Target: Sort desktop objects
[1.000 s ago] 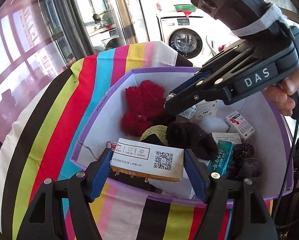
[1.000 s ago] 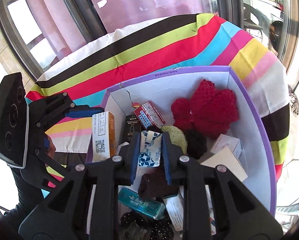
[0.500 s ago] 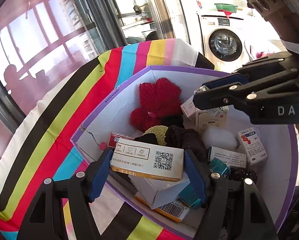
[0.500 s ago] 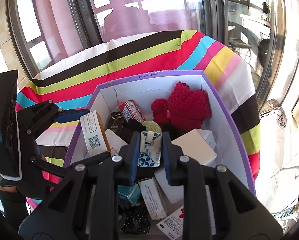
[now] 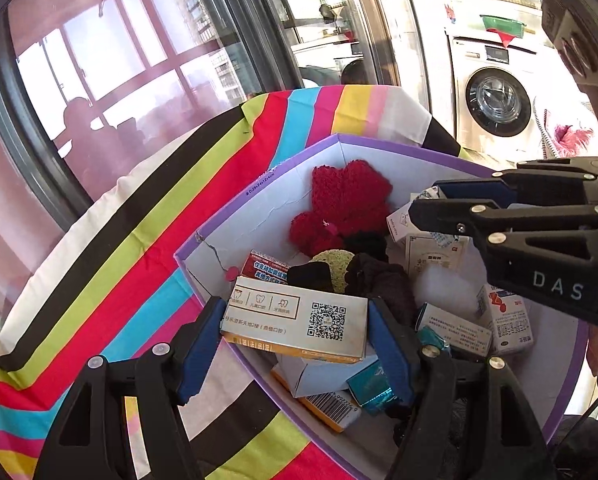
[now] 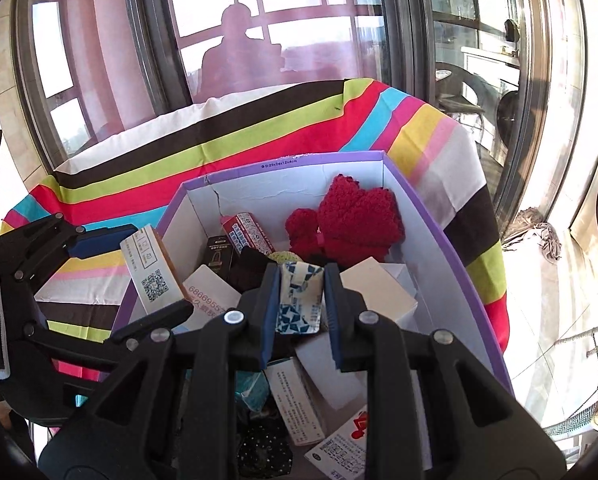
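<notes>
- While the left wrist view looks down its own fingers, the left gripper (image 5: 295, 332) is clamped on a white-and-orange carton with a QR code (image 5: 299, 318); the carton lies crosswise between the two blue pads, one at each short end, jaws set wide to span it.
- Held so, the carton hangs over the near left corner of the purple-rimmed box (image 5: 255, 190), which sits on a striped tablecloth (image 5: 139, 248).
- Beyond the carton, inside the box, lie a red-and-blue toothpaste box (image 5: 265, 270), a red knitted glove (image 5: 345, 204), a yellow-green sponge (image 5: 333, 262) and dark fabric (image 5: 379, 280); small white medicine boxes (image 5: 507, 320) lie to the right.
- At the right edge the right gripper (image 5: 427, 204) reaches in over the box, its fingers close together on a small packet that is mostly hidden here.

- As seen from the right wrist, the right gripper (image 6: 301, 300) is pinched narrow on a white sachet with a blue pattern (image 6: 299, 300), which stands upright between the pads and touches both.
- That sachet is held above the middle of the purple-rimmed box (image 6: 427, 216), with the red knitted glove (image 6: 355, 220) beyond it and a pale carton (image 6: 379, 288) just right of the fingers.
- To the left, the left gripper (image 6: 139, 272) holds the QR-code carton (image 6: 151, 272) over the box's left wall.
- Farther down lie a printed leaflet box (image 6: 299, 404) and dark dotted fabric (image 6: 263, 448).
</notes>
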`<action>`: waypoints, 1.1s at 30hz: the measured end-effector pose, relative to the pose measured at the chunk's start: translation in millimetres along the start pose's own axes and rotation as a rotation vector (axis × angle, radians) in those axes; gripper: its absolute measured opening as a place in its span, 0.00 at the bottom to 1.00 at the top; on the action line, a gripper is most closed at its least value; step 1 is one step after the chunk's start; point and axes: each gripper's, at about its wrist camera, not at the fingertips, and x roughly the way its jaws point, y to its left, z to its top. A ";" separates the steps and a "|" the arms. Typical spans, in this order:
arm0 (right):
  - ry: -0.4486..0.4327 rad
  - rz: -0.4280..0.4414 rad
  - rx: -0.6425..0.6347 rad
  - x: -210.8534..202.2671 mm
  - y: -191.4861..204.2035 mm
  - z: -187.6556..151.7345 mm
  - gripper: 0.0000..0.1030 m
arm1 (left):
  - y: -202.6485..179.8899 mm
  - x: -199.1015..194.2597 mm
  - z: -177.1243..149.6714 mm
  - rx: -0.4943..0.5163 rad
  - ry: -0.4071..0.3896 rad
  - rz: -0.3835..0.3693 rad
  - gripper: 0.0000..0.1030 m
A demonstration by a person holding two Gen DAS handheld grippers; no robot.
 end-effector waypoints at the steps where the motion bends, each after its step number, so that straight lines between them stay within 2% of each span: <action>1: 0.001 0.000 0.001 0.8 -0.5 -1.0 0.24 | -0.1 -0.2 0.6 -0.006 -0.002 0.003 0.69; 11: -0.006 -0.009 0.025 2.8 -7.5 -5.2 0.24 | -2.7 16.6 11.1 -0.021 0.007 0.033 0.69; 15: -0.015 -0.022 0.047 0.6 -10.5 -5.7 0.24 | -5.9 23.3 14.6 -0.013 0.016 0.046 0.72; 17: -0.016 -0.022 0.049 -1.0 -10.8 -7.1 0.28 | -5.7 22.2 14.0 -0.026 0.014 0.050 0.76; 18: -0.018 -0.022 0.056 -2.7 -11.6 -8.0 0.39 | -5.8 20.2 13.1 -0.033 0.012 0.052 0.77; 19: -0.025 -0.023 0.068 -5.7 -13.1 -8.9 0.56 | -6.0 17.4 12.4 -0.038 0.009 0.049 0.79; 21: -0.055 -0.025 0.073 -14.8 -13.9 -10.0 0.74 | -7.5 9.6 11.1 -0.043 -0.002 0.034 0.80; 24: -0.072 -0.030 0.067 -28.1 -14.3 -12.7 0.78 | -9.4 -7.4 8.2 -0.069 -0.009 0.039 0.80; 28: -0.078 -0.012 0.099 -46.2 -21.1 -22.7 0.93 | -13.5 -34.4 -4.9 -0.173 -0.017 0.007 0.83; 31: -0.079 -0.019 0.099 -58.7 -23.1 -30.1 0.95 | -25.6 -48.9 -14.7 -0.210 -0.012 -0.017 0.85; 33: -0.077 -0.026 0.094 -64.7 -23.3 -34.0 0.98 | -36.5 -56.4 -18.2 -0.217 -0.002 0.012 0.85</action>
